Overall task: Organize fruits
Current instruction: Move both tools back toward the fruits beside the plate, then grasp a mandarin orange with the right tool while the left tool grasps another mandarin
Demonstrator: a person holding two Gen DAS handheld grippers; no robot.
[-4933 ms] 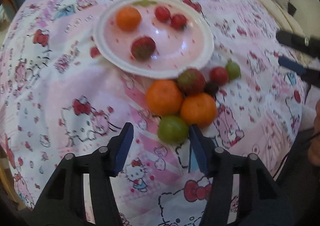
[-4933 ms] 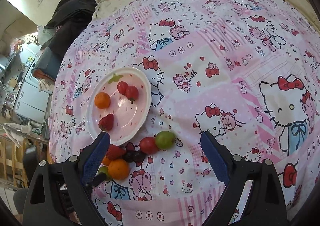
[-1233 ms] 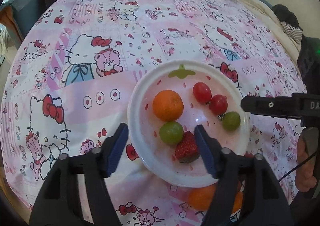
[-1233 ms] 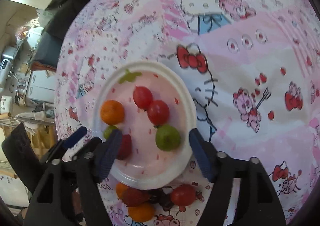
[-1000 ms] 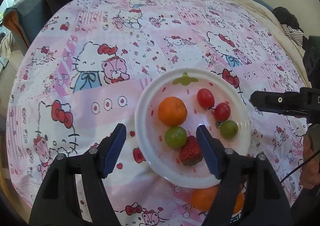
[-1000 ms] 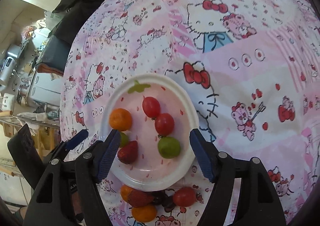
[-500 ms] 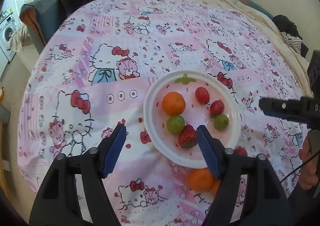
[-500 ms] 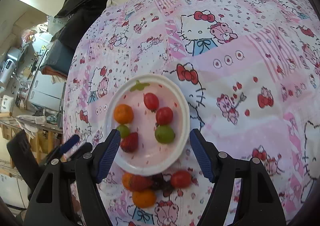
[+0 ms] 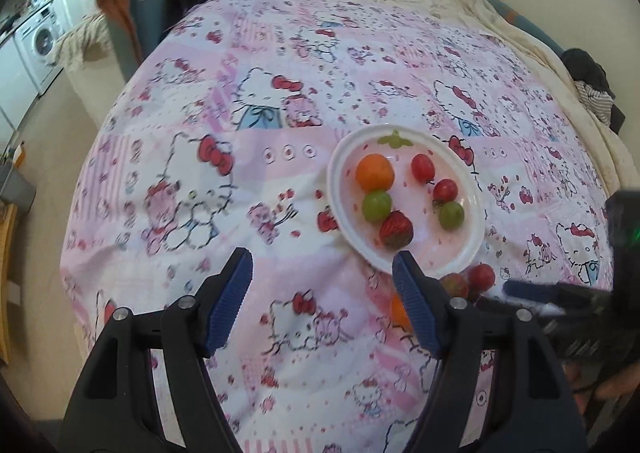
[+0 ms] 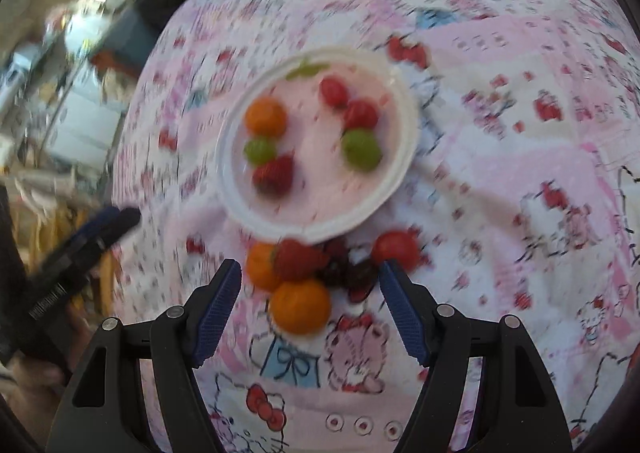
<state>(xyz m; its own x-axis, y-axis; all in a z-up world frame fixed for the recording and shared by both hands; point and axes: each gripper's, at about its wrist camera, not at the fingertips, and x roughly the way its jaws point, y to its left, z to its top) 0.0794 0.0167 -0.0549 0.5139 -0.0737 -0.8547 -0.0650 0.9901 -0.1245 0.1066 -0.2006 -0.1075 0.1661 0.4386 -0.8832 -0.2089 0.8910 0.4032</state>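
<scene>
Both tongs gaping, holding nothing — left gripper [image 9: 322,275] lower centre, right gripper [image 10: 310,287] above loose fruit [image 10: 300,305] — plate [image 10: 402,169] mid-frame.

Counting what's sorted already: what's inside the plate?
Plate: one orange, two green fruits, two red tomatoes, one strawberry. Nothing looks covered.

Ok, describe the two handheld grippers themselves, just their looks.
Both match: the left gripper and right gripper have black angular plastic arms with silver screw heads, and dark blue ribbed pads on the fingers. White lettering, unreadable, marks the left gripper's side.
</scene>
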